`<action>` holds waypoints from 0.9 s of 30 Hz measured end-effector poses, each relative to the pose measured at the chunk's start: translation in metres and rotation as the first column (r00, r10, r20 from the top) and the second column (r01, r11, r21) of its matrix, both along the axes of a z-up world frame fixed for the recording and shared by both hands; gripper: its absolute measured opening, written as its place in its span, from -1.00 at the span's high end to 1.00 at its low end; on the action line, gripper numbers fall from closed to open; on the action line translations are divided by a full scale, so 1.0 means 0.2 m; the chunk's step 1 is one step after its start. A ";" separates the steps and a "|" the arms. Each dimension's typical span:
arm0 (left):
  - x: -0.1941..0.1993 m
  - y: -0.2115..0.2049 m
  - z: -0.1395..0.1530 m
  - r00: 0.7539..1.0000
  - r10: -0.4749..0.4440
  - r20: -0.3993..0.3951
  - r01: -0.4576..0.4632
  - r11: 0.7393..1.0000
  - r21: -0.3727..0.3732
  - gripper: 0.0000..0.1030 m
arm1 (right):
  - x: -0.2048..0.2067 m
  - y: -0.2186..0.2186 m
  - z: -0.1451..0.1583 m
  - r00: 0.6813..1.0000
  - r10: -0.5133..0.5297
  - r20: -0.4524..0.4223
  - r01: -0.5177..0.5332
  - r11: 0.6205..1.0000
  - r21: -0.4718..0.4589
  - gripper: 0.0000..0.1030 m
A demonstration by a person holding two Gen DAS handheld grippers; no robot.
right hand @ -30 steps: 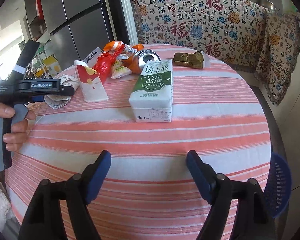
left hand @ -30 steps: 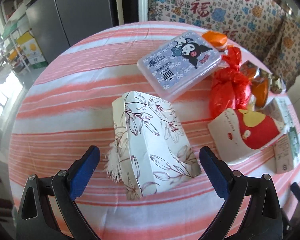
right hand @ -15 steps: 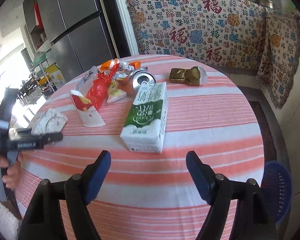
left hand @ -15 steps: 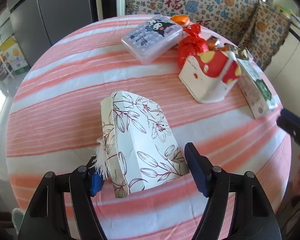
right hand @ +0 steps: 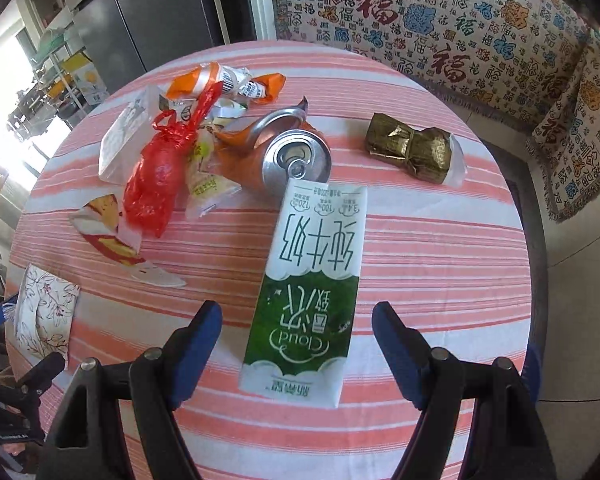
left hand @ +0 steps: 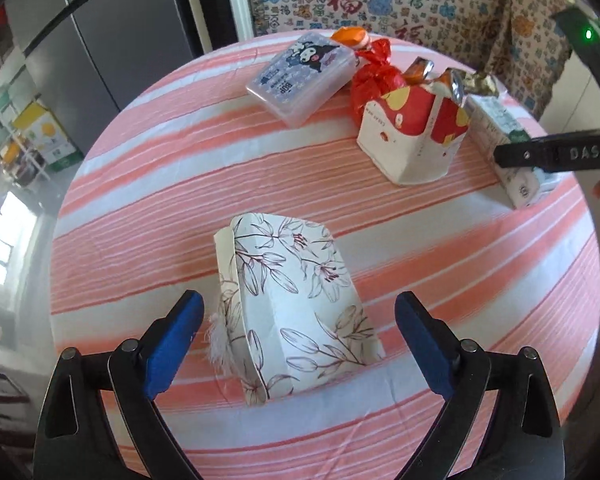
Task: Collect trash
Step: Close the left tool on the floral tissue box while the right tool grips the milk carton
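Milk carton (right hand: 312, 292): lies flat on the striped worktop (right hand: 440, 248), between your right tongs (right hand: 298, 344); those stand wide, gripping nothing.
Floral tissue pack (left hand: 292, 308): sits between your left tongs (left hand: 298, 338), which have just been opening, pads clear.
Advice: centre the pads on the long sides, then close.

Striped table (right hand: 440, 248), litter (right hand: 152, 184) atop

left cam: rides my left gripper (left hand: 296, 336), tilted steeply down, close over the floral tissue pack (left hand: 292, 304)
right cam: same deal on my right gripper (right hand: 298, 344) — close above the milk carton (right hand: 312, 296)
shared: striped table (left hand: 140, 184), tissue pack, carton, red bag (right hand: 156, 180)
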State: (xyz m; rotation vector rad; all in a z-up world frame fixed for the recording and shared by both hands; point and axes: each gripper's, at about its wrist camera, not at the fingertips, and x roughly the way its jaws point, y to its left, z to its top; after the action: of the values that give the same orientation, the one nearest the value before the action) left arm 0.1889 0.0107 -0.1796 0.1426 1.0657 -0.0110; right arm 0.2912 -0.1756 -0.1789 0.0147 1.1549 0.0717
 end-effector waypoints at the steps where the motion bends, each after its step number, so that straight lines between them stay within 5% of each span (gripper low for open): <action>1: 0.01 0.00 -0.01 1.000 0.005 -0.001 -0.005 1.000 0.023 -0.83 | 0.01 0.00 -0.01 1.000 0.001 -0.017 -0.001 1.000 0.001 -0.52; 2: 0.02 0.00 -0.01 1.000 0.011 -0.002 -0.011 0.999 0.035 -0.80 | 0.02 0.00 -0.01 1.000 0.010 -0.027 -0.010 1.000 0.003 -0.33; 3: 0.02 0.00 -0.01 1.000 0.010 -0.006 -0.010 1.000 0.024 -0.54 | 0.03 0.01 -0.01 0.999 0.022 -0.033 -0.022 1.000 -0.002 0.02; 4: 0.03 0.01 -0.01 1.000 0.004 -0.024 -0.004 1.000 -0.010 -0.40 | 0.02 0.01 0.00 0.999 0.030 -0.027 -0.031 1.000 -0.008 0.02; 11: -0.04 0.03 0.06 1.000 -0.030 0.001 0.030 0.994 -0.105 -0.38 | -0.15 -0.08 0.14 0.999 0.015 0.046 -0.017 0.999 0.038 0.07; 19: -0.12 -0.10 0.00 0.995 -0.096 -0.027 0.094 0.994 -0.053 -0.43 | -0.32 -0.13 0.01 0.995 0.048 -0.088 -0.044 0.998 0.049 0.06; 24: -0.11 -0.11 0.02 0.997 -0.072 -0.040 0.071 0.997 -0.029 -0.56 | -0.27 -0.14 0.02 0.991 0.041 -0.129 -0.036 0.999 0.039 -0.14; 27: -0.12 -0.07 0.03 0.998 -0.055 -0.042 0.052 0.997 -0.055 0.01 | -0.26 -0.13 0.04 0.990 0.064 -0.129 -0.063 0.998 0.007 0.07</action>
State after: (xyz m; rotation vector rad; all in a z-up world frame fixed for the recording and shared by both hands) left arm 0.1652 -0.0040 -0.1732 0.1223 1.1036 -0.0915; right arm 0.2396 -0.2013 -0.1706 -0.0151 1.2851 0.1303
